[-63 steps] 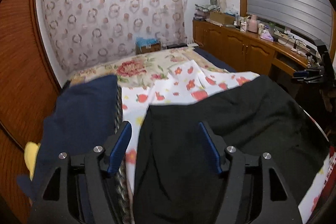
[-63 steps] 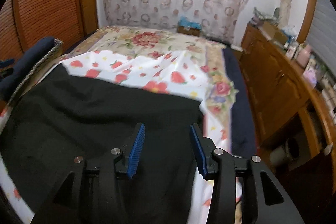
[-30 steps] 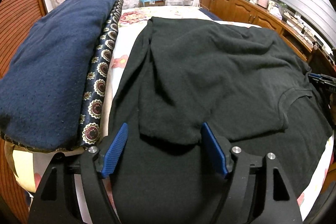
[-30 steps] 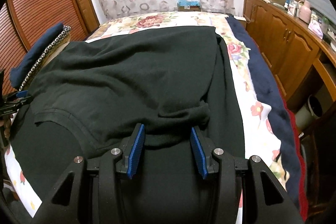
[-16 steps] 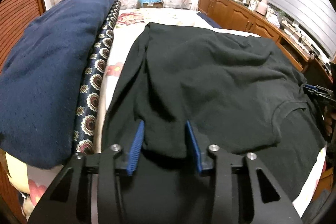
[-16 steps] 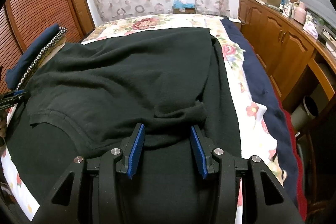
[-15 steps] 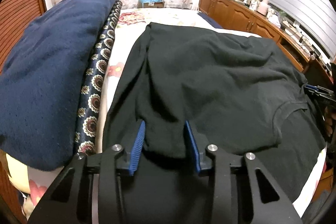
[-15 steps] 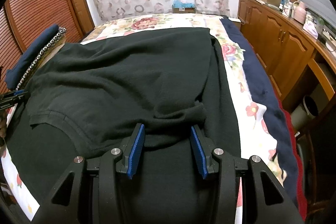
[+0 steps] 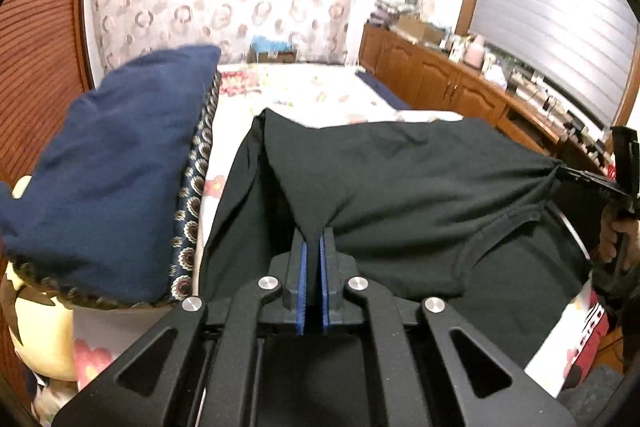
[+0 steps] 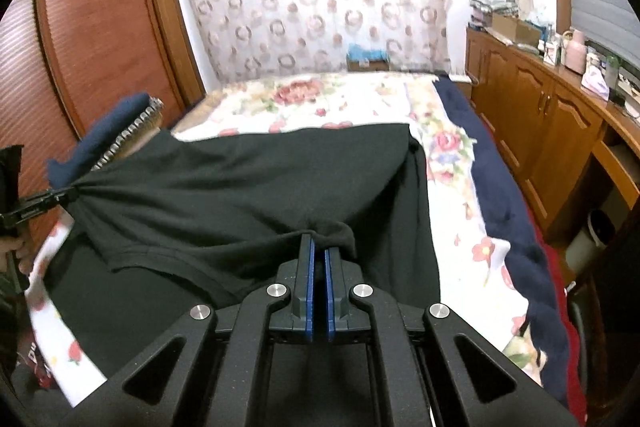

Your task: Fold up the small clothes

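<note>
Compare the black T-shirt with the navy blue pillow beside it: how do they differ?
The black T-shirt is thin, creased and pulled taut between the left gripper and right gripper; the navy blue pillow is thick and untouched. The T-shirt occupies the mid-bed; the pillow sits at its edge. Both are dark fabric.

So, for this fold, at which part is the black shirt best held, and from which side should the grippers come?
Grip the black shirt at its two folded-over corners, from the near edge. The left gripper and the right gripper are already shut there. The cloth runs taut between them, so the edge probably stays straight.
</note>
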